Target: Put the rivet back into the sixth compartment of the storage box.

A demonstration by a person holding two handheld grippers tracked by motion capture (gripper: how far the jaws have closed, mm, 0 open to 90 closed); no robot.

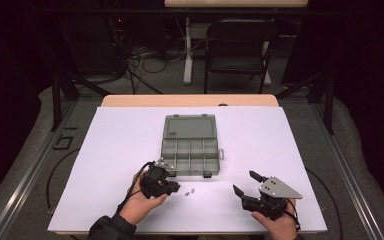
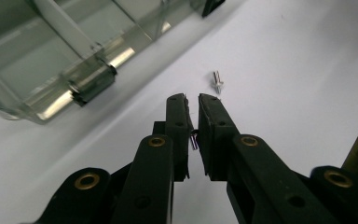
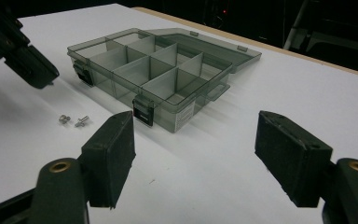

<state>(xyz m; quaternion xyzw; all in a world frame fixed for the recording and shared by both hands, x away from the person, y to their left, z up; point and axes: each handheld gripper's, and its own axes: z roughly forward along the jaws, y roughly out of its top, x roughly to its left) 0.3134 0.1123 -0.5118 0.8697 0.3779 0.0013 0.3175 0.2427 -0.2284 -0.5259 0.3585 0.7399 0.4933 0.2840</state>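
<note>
Left gripper point(image 2: 192, 100) clamped on one screw point(image 2: 194, 140), off table. Two screws point(image 3: 73, 120) left at box's point(image 1: 190, 145) 6 o'clock; compartments look empty. Right gripper point(image 3: 193, 158) apart, idle.

Black two-jaw grippers, brass-ringed pivot screws; right gripper point(image 1: 244, 184) topped by grey triangular plate; dark sleeve cuff point(image 1: 111, 227).

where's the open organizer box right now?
In the high view the organizer box sits mid-table on the white sheet, lid flipped back, just beyond the left gripper and two small screws. The right gripper is nearer, to its right.
</note>
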